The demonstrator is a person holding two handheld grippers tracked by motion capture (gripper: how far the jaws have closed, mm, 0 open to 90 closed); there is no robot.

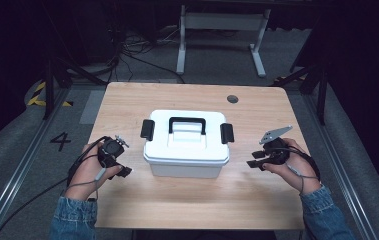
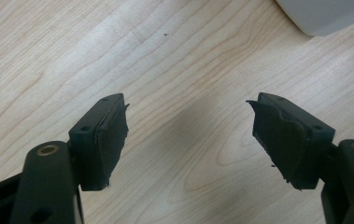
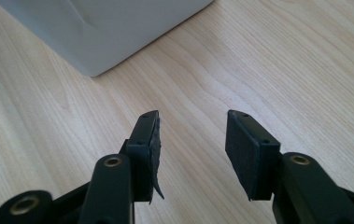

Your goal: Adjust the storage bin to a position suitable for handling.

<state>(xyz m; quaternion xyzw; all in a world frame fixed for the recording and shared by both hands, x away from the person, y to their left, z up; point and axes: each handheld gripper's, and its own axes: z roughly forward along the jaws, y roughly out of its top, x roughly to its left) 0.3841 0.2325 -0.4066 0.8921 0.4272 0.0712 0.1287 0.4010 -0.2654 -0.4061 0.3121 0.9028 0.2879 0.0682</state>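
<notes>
- The white rectangular plastic storage box point(image 1: 186, 145), with a black carry handle point(image 1: 187, 123) lying on its lid and a black latch on each short end, sits at the centre of the high view on the light wood-grain worktop point(image 1: 257, 195). Its long axis runs left to right across the frame.
- The lid looks seated and both latches, the left latch point(image 1: 147, 129) and the right latch point(image 1: 227, 133), appear folded against the ends; whether they are locked I cannot tell.
- The box lies between the two hands. The left hand-held gripper point(image 1: 125, 170) is at lower left of the box, near its front left corner; the right hand-held gripper point(image 1: 255, 164) is at lower right, a little farther from its end. Neither touches the box.
- In the left gripper view a white corner of the box shows at upper right; in the right gripper view a corner shows at upper left.
- Both sets of jaws stand parted with only bare wood between them, the left point(image 2: 188, 140) wider than the right point(image 3: 192, 149).
- Both hands are low over the worktop, jaws pointing inward toward the box; judging from this, each latch is the likely target for the hand on its side.
</notes>
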